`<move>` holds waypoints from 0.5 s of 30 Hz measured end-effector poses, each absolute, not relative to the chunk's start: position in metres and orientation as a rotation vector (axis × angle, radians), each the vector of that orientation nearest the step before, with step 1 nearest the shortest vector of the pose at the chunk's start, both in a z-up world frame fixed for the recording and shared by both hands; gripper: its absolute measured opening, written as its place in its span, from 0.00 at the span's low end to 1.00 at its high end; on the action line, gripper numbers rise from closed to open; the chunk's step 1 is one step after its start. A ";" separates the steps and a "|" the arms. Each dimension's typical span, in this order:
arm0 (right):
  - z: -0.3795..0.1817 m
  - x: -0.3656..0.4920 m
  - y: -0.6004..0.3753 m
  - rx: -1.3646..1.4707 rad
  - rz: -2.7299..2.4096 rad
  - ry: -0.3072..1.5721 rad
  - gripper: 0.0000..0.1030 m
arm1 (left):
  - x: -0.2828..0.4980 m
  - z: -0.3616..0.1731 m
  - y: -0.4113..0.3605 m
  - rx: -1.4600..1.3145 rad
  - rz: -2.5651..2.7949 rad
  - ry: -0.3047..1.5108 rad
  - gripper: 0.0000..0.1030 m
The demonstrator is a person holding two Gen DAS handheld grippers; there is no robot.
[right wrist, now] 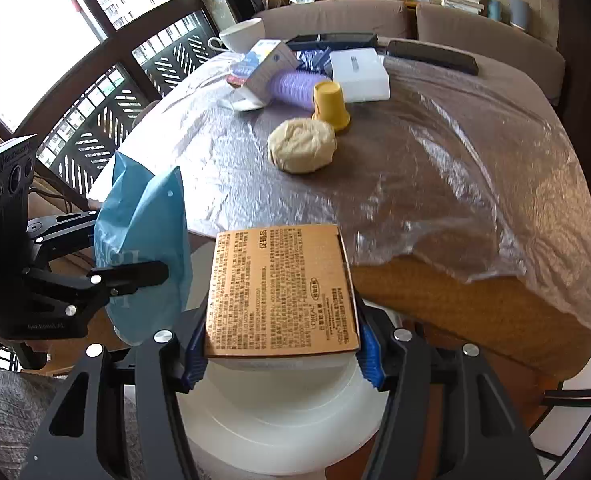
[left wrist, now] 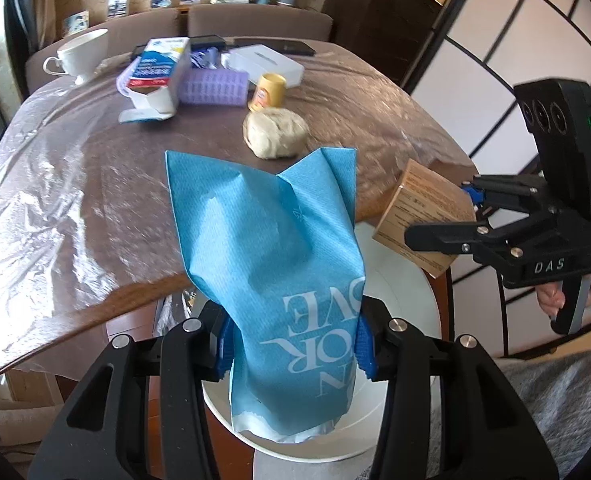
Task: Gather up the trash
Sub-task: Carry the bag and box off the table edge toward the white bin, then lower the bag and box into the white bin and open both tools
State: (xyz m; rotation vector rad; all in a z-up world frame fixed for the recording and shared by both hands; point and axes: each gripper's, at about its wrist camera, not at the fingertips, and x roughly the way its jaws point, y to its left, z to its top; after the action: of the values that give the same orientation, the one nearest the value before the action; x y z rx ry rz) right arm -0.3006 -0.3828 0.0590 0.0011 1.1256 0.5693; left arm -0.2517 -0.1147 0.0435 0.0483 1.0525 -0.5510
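My left gripper [left wrist: 295, 344] is shut on a blue paper bag [left wrist: 271, 248] with white lettering, held above a white round bin [left wrist: 411, 304] beside the table's edge. My right gripper [right wrist: 281, 356] is shut on a brown printed cardboard box [right wrist: 279, 292], held over the same bin [right wrist: 279, 416]. In the left wrist view the box [left wrist: 423, 216] and right gripper [left wrist: 471, 216] hang to the right of the bag. From the right wrist camera the bag [right wrist: 147, 256] and left gripper [right wrist: 135, 276] show at the left.
On the plastic-covered wooden table [left wrist: 75, 184] lie a crumpled beige wad [left wrist: 275, 132], a yellow cup [left wrist: 267, 90], a purple roller [left wrist: 211, 88], a torn carton [left wrist: 155, 72], a white box [left wrist: 267, 64] and a white teacup [left wrist: 81, 54]. A sofa stands behind, a window at left.
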 end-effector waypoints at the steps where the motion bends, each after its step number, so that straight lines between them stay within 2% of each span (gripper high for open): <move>1: 0.058 -0.302 -0.383 0.000 0.570 1.131 0.57 | -0.254 0.042 -0.116 0.055 -0.558 1.057 0.46; 15: 0.028 -0.317 -0.385 -0.037 0.574 1.199 0.57 | -0.269 0.009 -0.125 0.123 -0.588 1.132 0.47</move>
State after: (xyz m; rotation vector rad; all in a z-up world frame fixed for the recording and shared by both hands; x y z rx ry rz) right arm -0.3173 -0.3853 0.0281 -0.0372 1.1988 0.5741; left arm -0.2692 -0.1251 0.0094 0.1228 1.1318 -0.5880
